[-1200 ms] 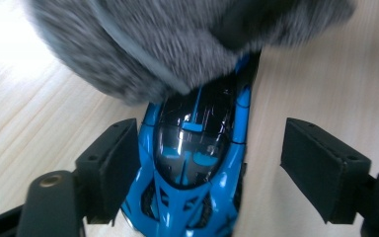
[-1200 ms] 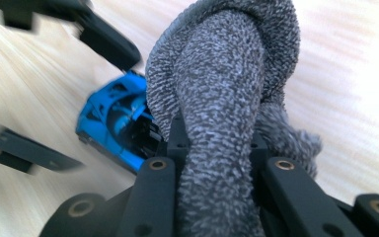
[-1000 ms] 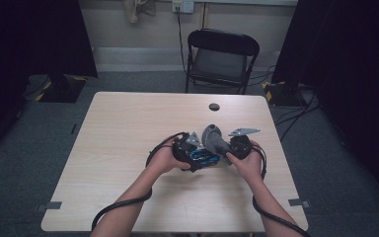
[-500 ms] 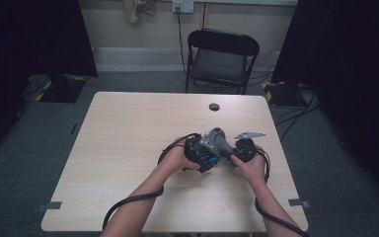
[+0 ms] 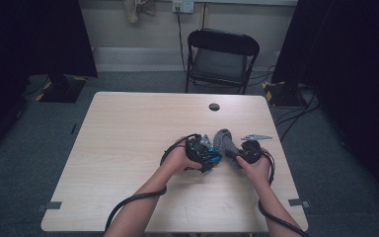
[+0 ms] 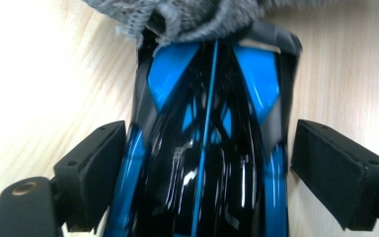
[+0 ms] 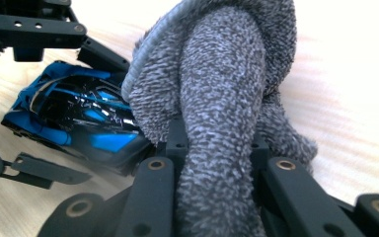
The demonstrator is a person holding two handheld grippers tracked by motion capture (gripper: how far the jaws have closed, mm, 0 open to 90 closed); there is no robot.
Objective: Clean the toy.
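Note:
A blue and black toy car [image 6: 207, 148] lies on the wooden table [image 5: 128, 138], right of centre. My left gripper [image 6: 207, 133] straddles it, a black pad [image 6: 94, 173] on each side. Its jaws have just been opening; a thin gap shows at the right pad, so it stands open with the car between them. A grey terry cloth [image 7: 222, 98] drapes over the car's [image 7: 79, 118] front end. My right gripper [image 7: 217, 148] is shut on a bunched fold of it. In the high view, both grippers [image 5: 202, 150] [image 5: 234, 153] meet over the car [image 5: 211, 157] and cloth [image 5: 223, 140].
A small black round disc [image 5: 214, 106] sits near the table's far edge. A black folding chair [image 5: 220, 57] stands behind the table. Cables trail from both grippers toward the near edge. Dark curtains flank the room.
Both hands have shifted a little to the right, taking the car and cloth along. The cloth now rests lower, against the car.

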